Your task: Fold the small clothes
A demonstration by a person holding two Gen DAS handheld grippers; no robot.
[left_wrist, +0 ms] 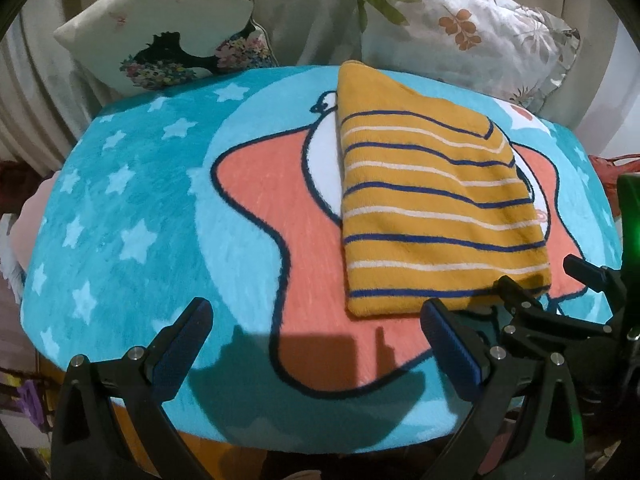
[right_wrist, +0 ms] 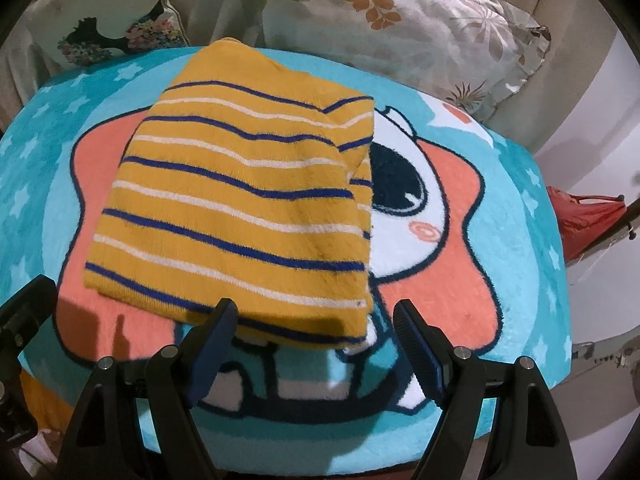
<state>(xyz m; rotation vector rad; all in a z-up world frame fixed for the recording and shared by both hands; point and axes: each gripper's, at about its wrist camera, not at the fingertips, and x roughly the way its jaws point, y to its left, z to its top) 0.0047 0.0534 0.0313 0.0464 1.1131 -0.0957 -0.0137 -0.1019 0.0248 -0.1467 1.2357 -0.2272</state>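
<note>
the sweater [right_wrist: 236, 200], mustard yellow with blue and white stripes, lies on the star rug [left_wrist: 132, 216] that covers the counter. it is already folded into a narrow oblong, with one layer lapped over another along its right side, and its near hem points toward both cameras.

the left claw [left_wrist: 316, 344] is released, jaws spread wide, hanging over bare rug just beside the near left corner of the sweater and holding nothing. the right claw [right_wrist: 316, 344] is released too, jaws apart, sitting at the near hem. its left finger [right_wrist: 212, 344] overlaps the hem's edge in the right wrist view, but whether it touches the cloth or merely hovers above it cannot be told. from the left wrist view the right claw shows at the sweater's near right corner.

this looks like the gap between folds: the lengthwise fold seems done and the crosswise one has not begun. the next move likely calls for each claw to take one near corner, closing on all layers together, then lift the hem and carry it toward the far end by the pillows [left_wrist: 460, 32]. the left claw would first need to shift right to reach its corner. the knit looks thick and soft, so a shallow pinch may catch only the top layer and let the lapped side slide open.
</note>
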